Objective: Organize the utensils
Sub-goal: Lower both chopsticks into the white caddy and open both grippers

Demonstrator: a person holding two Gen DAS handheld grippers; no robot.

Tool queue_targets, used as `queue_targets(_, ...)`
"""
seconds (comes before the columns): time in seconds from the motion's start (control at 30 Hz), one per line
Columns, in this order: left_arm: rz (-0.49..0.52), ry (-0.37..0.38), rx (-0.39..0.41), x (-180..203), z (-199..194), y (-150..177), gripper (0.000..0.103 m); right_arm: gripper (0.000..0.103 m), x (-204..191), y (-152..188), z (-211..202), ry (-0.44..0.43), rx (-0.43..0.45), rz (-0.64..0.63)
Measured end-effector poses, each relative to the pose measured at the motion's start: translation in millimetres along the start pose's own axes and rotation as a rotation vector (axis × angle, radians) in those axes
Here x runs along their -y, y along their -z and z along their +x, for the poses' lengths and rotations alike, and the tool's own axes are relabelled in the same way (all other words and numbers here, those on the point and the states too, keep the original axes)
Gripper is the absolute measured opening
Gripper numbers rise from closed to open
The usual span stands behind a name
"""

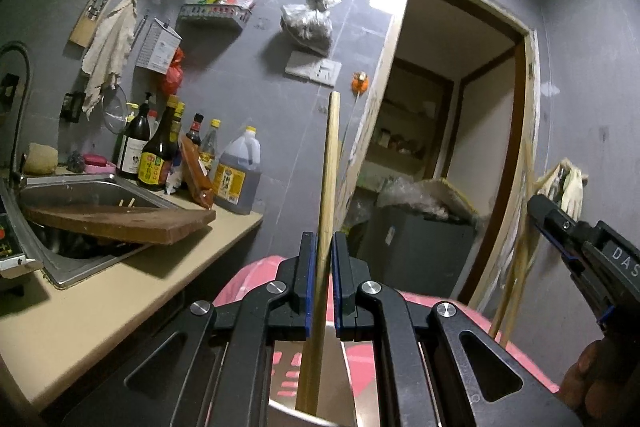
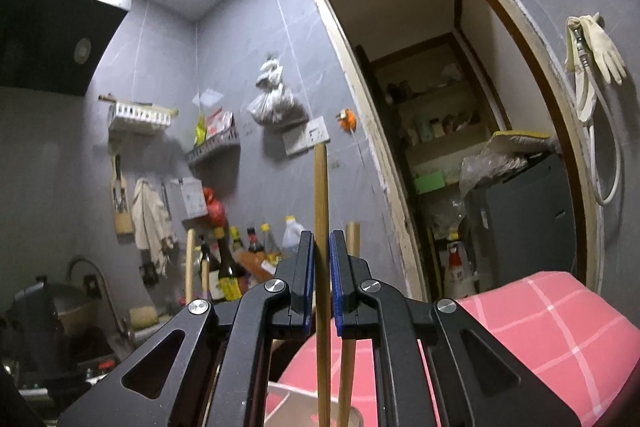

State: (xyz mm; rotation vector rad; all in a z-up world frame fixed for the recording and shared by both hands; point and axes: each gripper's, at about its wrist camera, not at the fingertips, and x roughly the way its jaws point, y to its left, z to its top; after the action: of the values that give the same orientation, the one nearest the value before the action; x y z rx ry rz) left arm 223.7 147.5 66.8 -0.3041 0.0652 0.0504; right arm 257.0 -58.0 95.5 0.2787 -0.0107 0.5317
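My left gripper (image 1: 324, 251) is shut on a pale wooden chopstick (image 1: 330, 163) that stands upright between the blue pads, its lower end reaching into a shiny metal holder (image 1: 288, 413) below. My right gripper (image 2: 321, 251) is shut on another upright chopstick (image 2: 320, 195), with a second chopstick (image 2: 353, 235) just right of it, behind the right pad. More chopsticks (image 2: 190, 263) stand to the left. The right gripper also shows at the right edge of the left wrist view (image 1: 538, 211), pinching chopsticks (image 1: 516, 275).
A pink checked cloth (image 2: 560, 327) lies under both grippers. A counter (image 1: 80, 319) holds a steel sink (image 1: 64, 267), a wooden cutting board (image 1: 120, 223) across it and several sauce bottles (image 1: 160, 155). An open doorway (image 1: 452, 147) leads to a pantry with a dark bin (image 1: 416, 247).
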Motion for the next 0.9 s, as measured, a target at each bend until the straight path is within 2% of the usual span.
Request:
queue_targets(0.23,0.025,-0.009,-0.040,1.4,4.1,8.7,0.005,0.006,5.0,13.1,5.8,-0.015,-0.095,0.024)
queue_targets(0.57,0.020,0.008,-0.051,0.3,-1.0,7.6,0.008,0.007,0.1,13.1,-0.9,-0.023,-0.109,0.002)
queue_targets(0.73,0.028,0.047,-0.072,1.0,-4.5,0.9,0.012,0.014,3.5,6.5,-7.9,-0.011,-0.118,0.010)
queue_targets(0.9,0.038,0.053,-0.090,4.3,-10.6,1.5,0.013,0.022,5.8,1.2,-17.9,-0.001,-0.136,0.006)
